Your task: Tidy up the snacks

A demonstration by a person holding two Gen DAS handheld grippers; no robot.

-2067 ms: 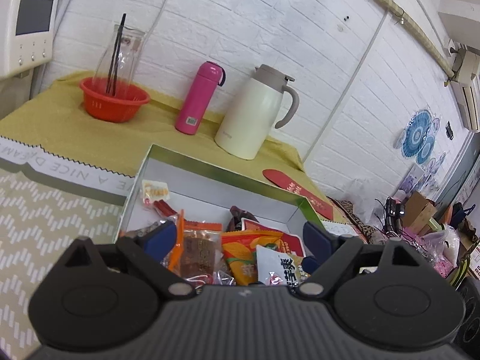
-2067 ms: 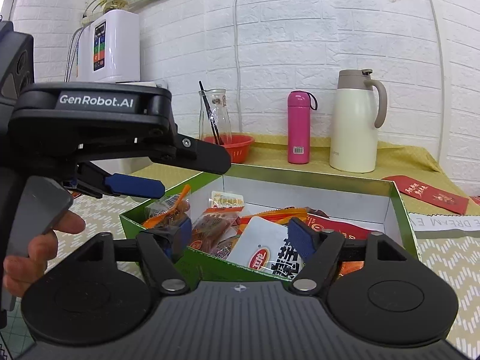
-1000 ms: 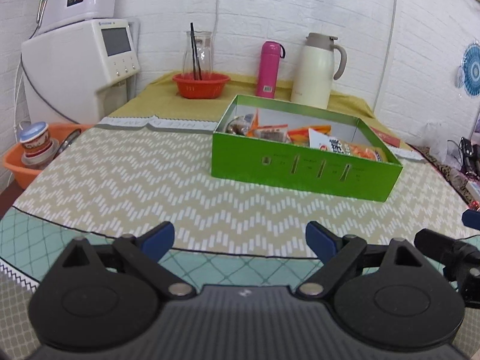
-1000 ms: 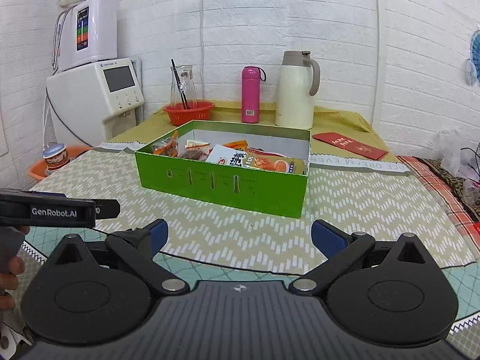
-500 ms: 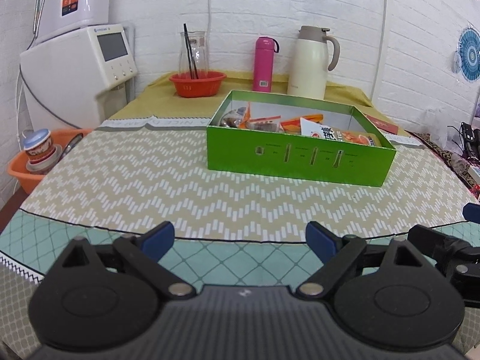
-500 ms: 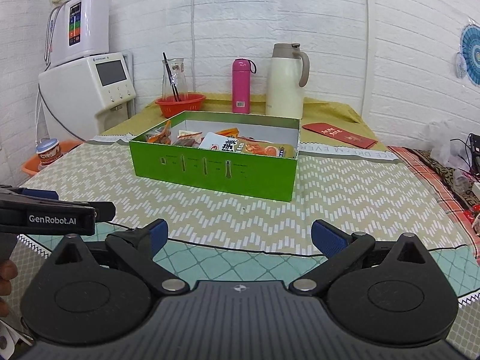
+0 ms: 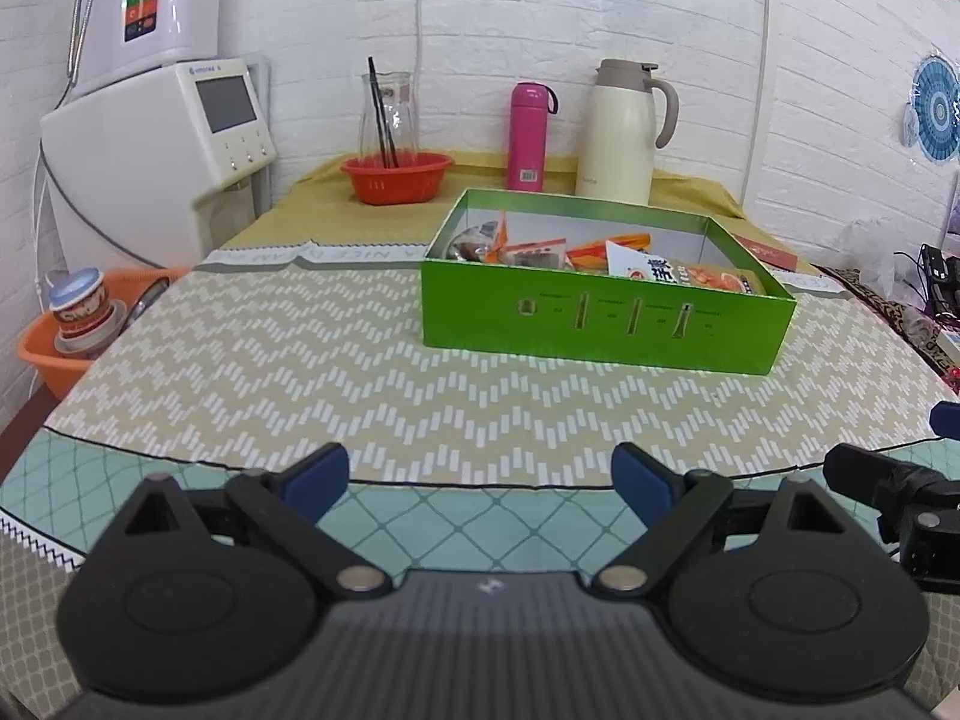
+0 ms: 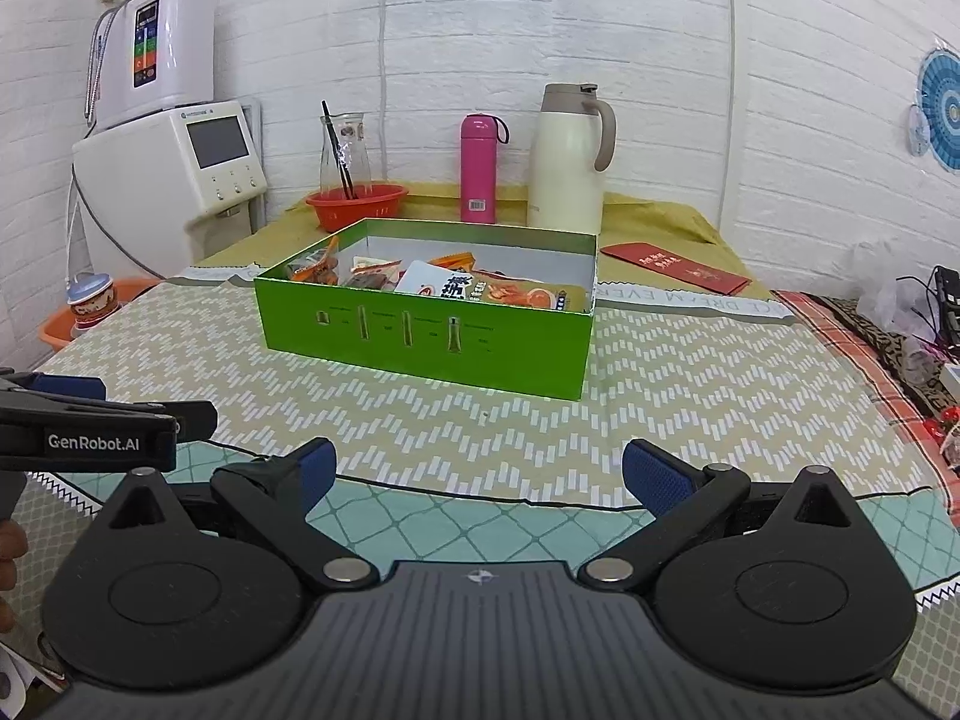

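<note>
A green box (image 7: 606, 324) (image 8: 420, 336) stands on the patterned tablecloth, holding several snack packets (image 7: 654, 273) (image 8: 456, 288) in orange, red and white. My left gripper (image 7: 480, 474) hovers over the near edge of the table, well short of the box, open with nothing between its blue pads. My right gripper (image 8: 477, 474) is open too, held level with the left one and just as far from the box. The left gripper (image 8: 102, 426) shows at the left edge of the right wrist view; the right gripper's finger (image 7: 888, 486) shows at the right edge of the left wrist view.
Behind the box stand a pink flask (image 7: 528, 138), a cream jug (image 7: 624, 132) and a red bowl (image 7: 396, 177) with a glass carafe. A white dispenser (image 7: 162, 162) is at left, an orange basin (image 7: 66, 342) below it. A red envelope (image 8: 678, 267) lies at right.
Both grippers drew back from inside the box to the near table edge; over the last second they barely moved. Nothing was picked up.
</note>
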